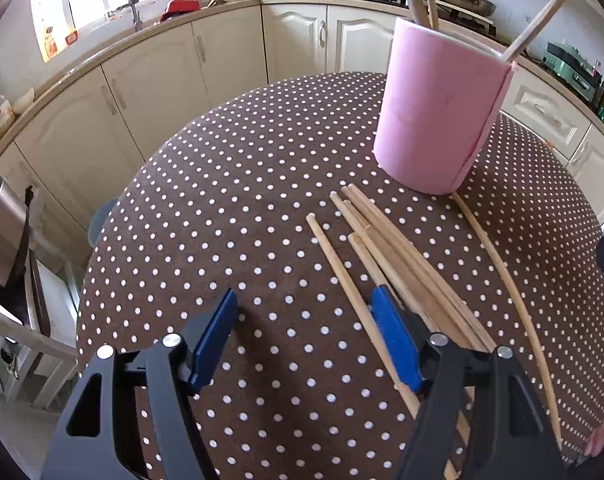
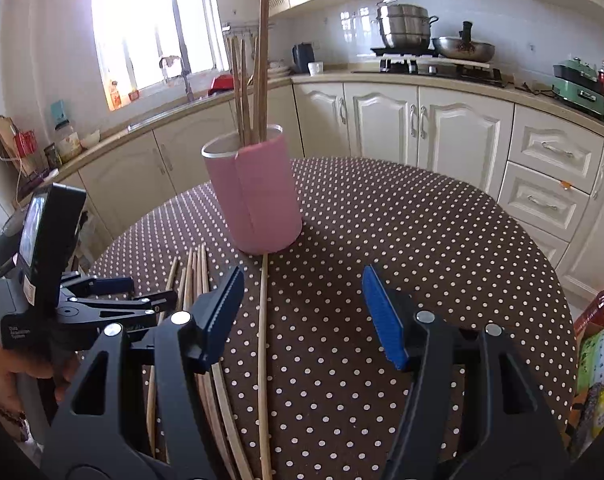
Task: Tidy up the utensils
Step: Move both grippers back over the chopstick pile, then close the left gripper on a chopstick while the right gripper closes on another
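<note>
The surface (image 1: 230,216) is a round top under a brown cloth with white dots, ringed by cream kitchen cabinets (image 2: 385,124); a stove with a steel pot (image 2: 403,26) and a pan (image 2: 463,48) stands on the far counter at about one o'clock in the right wrist view.

A pink cylindrical holder (image 1: 441,116) stands upright on the surface at one o'clock in the left wrist view and at eleven o'clock in the right wrist view; several wooden chopsticks stand in it (image 2: 248,84), leaning on its rim.

A loose bundle of chopsticks (image 1: 393,256) lies flat on the cloth just before the holder, tips toward it; one single chopstick (image 1: 501,280) lies apart at the bundle's three o'clock side, its far end touching or nearly touching the holder's base; which of the two cannot be told.

The left hand-held gripper (image 1: 302,312) hangs low over the cloth, jaws spread, nothing between the pads; its right blue pad (image 1: 395,338) sits over the near part of the bundle; contact cannot be confirmed.

The right hand-held gripper (image 2: 300,300) is likewise spread and empty; the single chopstick runs below it, beside its left pad (image 2: 224,312).
</note>
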